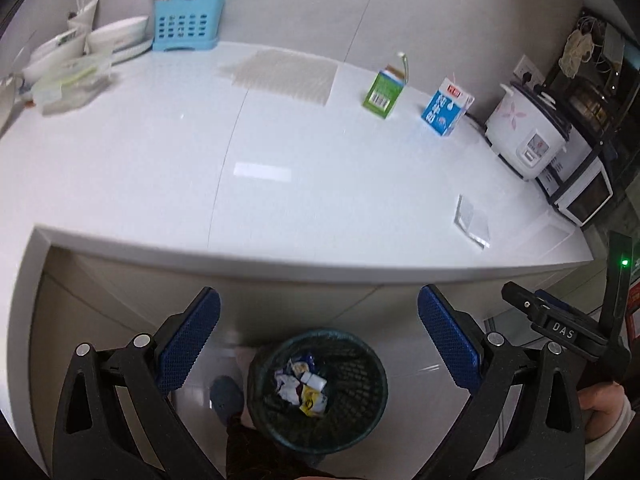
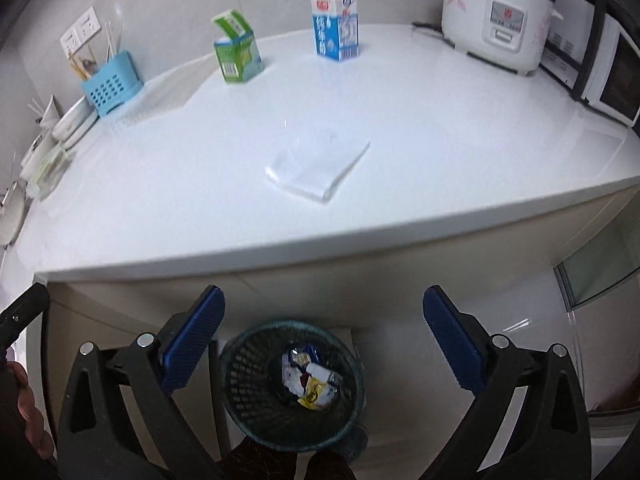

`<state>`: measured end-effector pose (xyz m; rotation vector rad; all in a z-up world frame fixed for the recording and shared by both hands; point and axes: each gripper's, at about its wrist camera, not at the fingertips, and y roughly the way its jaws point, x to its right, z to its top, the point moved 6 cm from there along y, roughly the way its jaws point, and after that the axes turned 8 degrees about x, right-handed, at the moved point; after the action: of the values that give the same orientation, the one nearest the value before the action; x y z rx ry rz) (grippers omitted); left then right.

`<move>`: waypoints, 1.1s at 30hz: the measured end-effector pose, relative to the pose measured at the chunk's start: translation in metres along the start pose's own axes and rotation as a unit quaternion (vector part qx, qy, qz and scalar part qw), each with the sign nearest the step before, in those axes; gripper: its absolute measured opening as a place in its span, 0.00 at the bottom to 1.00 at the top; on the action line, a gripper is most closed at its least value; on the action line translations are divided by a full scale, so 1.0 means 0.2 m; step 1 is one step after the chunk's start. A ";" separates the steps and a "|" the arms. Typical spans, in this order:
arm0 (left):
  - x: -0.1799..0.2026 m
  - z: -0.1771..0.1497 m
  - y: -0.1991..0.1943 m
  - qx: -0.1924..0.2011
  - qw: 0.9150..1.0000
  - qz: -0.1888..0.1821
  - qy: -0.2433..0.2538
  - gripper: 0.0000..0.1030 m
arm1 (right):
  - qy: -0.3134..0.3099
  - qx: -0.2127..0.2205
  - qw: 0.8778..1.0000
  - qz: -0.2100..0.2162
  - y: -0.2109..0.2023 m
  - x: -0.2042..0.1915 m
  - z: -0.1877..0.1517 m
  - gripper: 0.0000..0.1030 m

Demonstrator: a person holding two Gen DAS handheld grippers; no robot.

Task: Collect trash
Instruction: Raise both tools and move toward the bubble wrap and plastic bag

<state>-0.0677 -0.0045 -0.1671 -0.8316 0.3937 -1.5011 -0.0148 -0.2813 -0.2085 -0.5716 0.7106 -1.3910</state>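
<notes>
Left gripper (image 1: 318,334): jaws stood wide, nothing between them, above the bin.
Right gripper (image 2: 322,334): jaws likewise wide and empty, over the same bin.
Counter (image 2: 440,128): white, glossy, rice cooker (image 2: 500,20) at the far right.
Waste bin (image 2: 244,372): dark mesh, on the floor below the counter edge, crumpled wrappers (image 2: 310,380) inside.
Blue carton (image 2: 336,28): upright near the wall.
Green carton (image 2: 236,52): upright, top flap open, left of the blue one.
Clear plastic bag (image 2: 320,166): flat, mid-counter.

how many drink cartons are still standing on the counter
2. The green carton, its top torn open, stands toward the back near the blue utensil holder. The blue carton stands farther right, nearer the rice cooker. None looks hidden.
</notes>
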 end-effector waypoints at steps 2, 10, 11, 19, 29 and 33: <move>0.02 0.08 0.01 0.003 1.000 0.004 0.010 0.94 | 0.003 0.004 1.000 -0.002 -0.02 -0.01 0.09 0.93; 0.02 0.35 0.12 0.003 1.000 0.013 0.028 0.94 | 0.010 0.009 1.000 -0.028 -0.02 -0.03 0.29 0.93; 0.02 0.38 0.14 0.000 0.999 0.017 0.031 0.94 | 0.013 0.008 0.999 -0.033 -0.01 -0.03 0.32 0.93; -0.02 0.57 0.35 -0.022 0.998 0.022 0.046 0.94 | 0.037 -0.023 0.997 -0.066 0.09 -0.01 0.44 0.92; -0.09 0.87 0.75 -0.046 0.997 0.020 0.059 0.94 | 0.092 -0.079 0.986 -0.110 0.27 0.04 0.49 0.92; -0.12 0.98 0.93 -0.062 0.996 0.016 0.057 0.94 | 0.122 -0.108 0.980 -0.113 0.34 0.06 0.48 0.92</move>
<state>0.2005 0.0402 -0.1697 -0.8350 0.5866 -1.5089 0.1026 -0.2899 -0.1956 -0.6735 1.0284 -1.6238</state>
